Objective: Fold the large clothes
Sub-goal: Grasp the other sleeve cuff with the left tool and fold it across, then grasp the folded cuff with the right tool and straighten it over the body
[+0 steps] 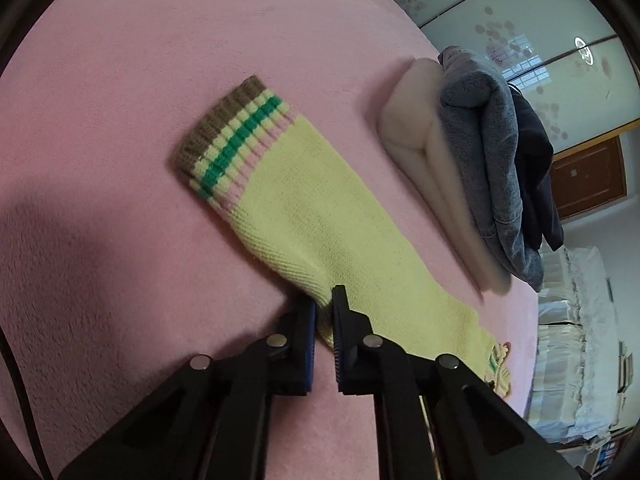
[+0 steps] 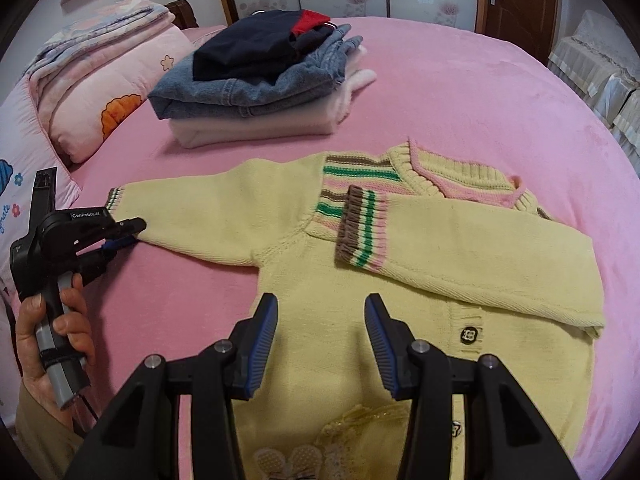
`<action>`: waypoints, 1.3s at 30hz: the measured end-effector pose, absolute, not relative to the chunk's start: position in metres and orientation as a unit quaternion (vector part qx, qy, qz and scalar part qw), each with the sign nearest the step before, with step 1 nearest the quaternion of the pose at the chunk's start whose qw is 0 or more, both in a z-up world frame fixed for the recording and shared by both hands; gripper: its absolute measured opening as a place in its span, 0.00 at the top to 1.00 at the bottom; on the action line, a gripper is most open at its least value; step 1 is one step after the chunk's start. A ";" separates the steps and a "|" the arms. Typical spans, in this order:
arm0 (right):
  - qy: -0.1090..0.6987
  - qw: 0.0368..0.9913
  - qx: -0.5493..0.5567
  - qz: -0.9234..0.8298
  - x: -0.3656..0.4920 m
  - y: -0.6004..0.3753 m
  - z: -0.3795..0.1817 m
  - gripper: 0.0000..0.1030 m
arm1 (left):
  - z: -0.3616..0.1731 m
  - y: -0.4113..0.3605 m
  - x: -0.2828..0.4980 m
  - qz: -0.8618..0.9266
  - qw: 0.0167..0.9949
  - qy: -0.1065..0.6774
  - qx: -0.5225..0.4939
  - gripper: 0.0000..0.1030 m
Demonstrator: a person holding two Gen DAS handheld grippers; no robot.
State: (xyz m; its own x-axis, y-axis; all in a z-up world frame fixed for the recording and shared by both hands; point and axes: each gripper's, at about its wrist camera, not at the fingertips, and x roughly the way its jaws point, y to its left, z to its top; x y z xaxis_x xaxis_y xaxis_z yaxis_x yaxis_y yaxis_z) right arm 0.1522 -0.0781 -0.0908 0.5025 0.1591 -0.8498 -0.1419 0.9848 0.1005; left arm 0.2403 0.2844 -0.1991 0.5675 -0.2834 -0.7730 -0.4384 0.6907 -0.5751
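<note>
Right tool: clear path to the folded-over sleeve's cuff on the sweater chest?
Probably yes. The right tool hangs open above the yellow sweater, and the striped cuff lies exposed just ahead of it, nothing on top. The left tool is off at the other sleeve's edge.

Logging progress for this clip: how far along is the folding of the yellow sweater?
Done: one sleeve lies folded across the yellow sweater, and a pile of folded clothes sits behind it. In hand: the left gripper is shut on the edge of the outstretched sleeve, while the right gripper hovers open over the body. Left: fold that sleeve in, then the body.
</note>
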 end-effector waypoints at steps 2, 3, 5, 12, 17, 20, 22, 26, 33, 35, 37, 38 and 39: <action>0.493 0.866 0.015 0.081 0.154 -0.084 -0.093 0.56 | -0.187 0.276 0.239 0.058 0.811 0.458 -0.360 0.96; 0.493 0.866 0.019 0.078 0.155 -0.088 -0.093 0.56 | -0.176 0.267 0.238 0.063 0.824 0.451 -0.337 0.96; 0.493 0.867 0.025 0.072 0.156 -0.095 -0.093 0.56 | -0.149 0.245 0.237 0.053 0.851 0.434 -0.292 0.96; 0.479 0.875 0.063 0.043 0.152 -0.137 -0.084 0.56 | -0.067 0.123 0.230 -0.095 0.893 0.399 -0.187 0.96; 0.467 0.880 0.093 0.005 0.145 -0.182 -0.076 0.56 | -0.072 0.017 0.219 -0.205 0.868 0.438 -0.115 0.86; 0.471 0.876 0.107 -0.017 0.139 -0.213 -0.077 0.56 | -0.101 -0.025 0.217 -0.241 0.830 0.492 -0.106 0.57; 0.473 0.873 0.115 -0.025 0.135 -0.227 -0.079 0.56 | -0.114 -0.034 0.218 -0.250 0.813 0.512 -0.117 0.54; 0.471 0.873 0.120 -0.025 0.128 -0.243 -0.081 0.56 | -0.119 -0.021 0.216 -0.252 0.797 0.529 -0.147 0.53; 0.446 0.889 0.096 0.036 0.134 -0.213 -0.066 0.56 | -0.109 0.040 0.191 -0.185 0.822 0.506 -0.182 0.46; 0.438 0.894 0.071 0.059 0.137 -0.195 -0.062 0.56 | -0.110 0.058 0.186 -0.158 0.828 0.504 -0.188 0.46; 0.431 0.898 0.043 0.078 0.141 -0.173 -0.059 0.56 | -0.115 0.071 0.184 -0.134 0.833 0.502 -0.192 0.46; 0.429 0.898 0.026 0.090 0.143 -0.161 -0.058 0.56 | -0.115 0.079 0.181 -0.125 0.835 0.501 -0.192 0.46; 0.428 0.898 0.014 0.098 0.145 -0.153 -0.059 0.56 | -0.117 0.086 0.180 -0.115 0.836 0.502 -0.189 0.46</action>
